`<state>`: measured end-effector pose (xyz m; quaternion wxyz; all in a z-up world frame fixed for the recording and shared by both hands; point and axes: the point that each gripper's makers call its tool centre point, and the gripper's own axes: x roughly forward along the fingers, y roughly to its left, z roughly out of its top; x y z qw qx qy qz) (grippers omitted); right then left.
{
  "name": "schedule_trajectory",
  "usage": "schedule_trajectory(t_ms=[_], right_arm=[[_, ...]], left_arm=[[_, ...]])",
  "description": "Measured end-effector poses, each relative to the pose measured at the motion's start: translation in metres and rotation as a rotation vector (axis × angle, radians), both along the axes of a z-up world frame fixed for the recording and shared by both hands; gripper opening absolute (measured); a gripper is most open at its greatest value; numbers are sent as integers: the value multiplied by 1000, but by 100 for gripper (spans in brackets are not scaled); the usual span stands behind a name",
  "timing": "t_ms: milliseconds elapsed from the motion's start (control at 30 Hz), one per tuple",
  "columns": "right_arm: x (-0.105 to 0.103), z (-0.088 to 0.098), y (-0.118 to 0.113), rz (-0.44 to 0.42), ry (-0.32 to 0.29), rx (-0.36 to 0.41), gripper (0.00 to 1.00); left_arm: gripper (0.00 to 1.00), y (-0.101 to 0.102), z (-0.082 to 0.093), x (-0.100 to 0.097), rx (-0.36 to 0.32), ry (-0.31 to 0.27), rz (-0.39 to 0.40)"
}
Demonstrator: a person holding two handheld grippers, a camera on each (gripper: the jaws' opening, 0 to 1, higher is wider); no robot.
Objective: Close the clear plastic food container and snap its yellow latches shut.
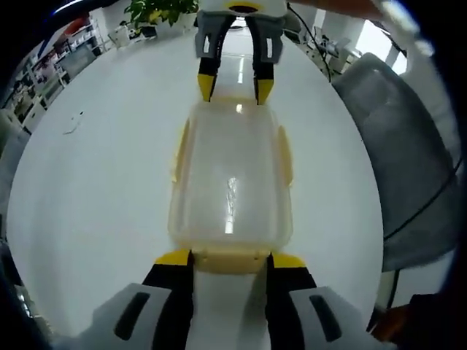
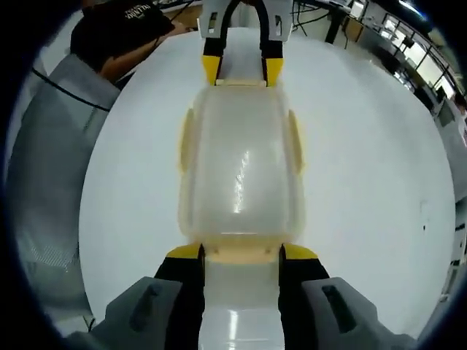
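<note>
1. Centrally, a clear plastic container (image 1: 232,182) lies on a white round table (image 1: 95,189), with its lid down on the box.
2. In the left gripper view, the left gripper (image 1: 230,261) sits at the near short end of the container; its yellow-tipped jaws stand apart on either side of the pale yellow end latch (image 1: 230,259), with the tips against the container's end wall.
3. At the far short end in that view, the right gripper (image 1: 235,86) points toward the camera, jaws spread, tips touching the far edge of the lid.
4. In the right gripper view the arrangement mirrors: the right gripper (image 2: 242,255) has its jaws parted around the near end latch (image 2: 241,253), and the left gripper (image 2: 243,71) meets the far end.
5. Neither pair of jaws clamps anything; both stand wide, bracketing the ends.
6. Yellow side latches (image 2: 186,138) lie along both long sides of the container, folded flat against the walls as far as can be told.
7. A grey chair (image 1: 408,168) stands beside the table, and a green plant (image 1: 160,11) shows at the table's far edge in the left gripper view.
8. A person's dark sleeve (image 2: 124,33) rests near the table's rim in the right gripper view.
</note>
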<state>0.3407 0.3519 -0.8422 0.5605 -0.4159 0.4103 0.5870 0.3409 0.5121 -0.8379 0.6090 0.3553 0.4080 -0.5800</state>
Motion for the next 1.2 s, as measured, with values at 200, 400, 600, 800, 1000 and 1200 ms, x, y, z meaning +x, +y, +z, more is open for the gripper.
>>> schedule_trajectory(t_ms=[200,400,600,800,1000,1200], right_arm=[[1,17,-2,3,3,52,35],[-4,33,-3,18,-9,93,35],[-3,47,-4,43,-32,113,35],[-7,64,-10,67,-58,140,35],[-12,74,-27,67,-75,150,35],[-13,82,-55,58,-91,146,35]], left_arm=[[33,-2,18,0,-5,-16,-1],[33,-5,37,-7,-2,-25,7],[33,-11,52,-12,26,-40,37],[33,-17,70,-20,33,-56,61],[33,-35,84,-24,37,-79,58],[33,-62,90,-22,31,-97,46]])
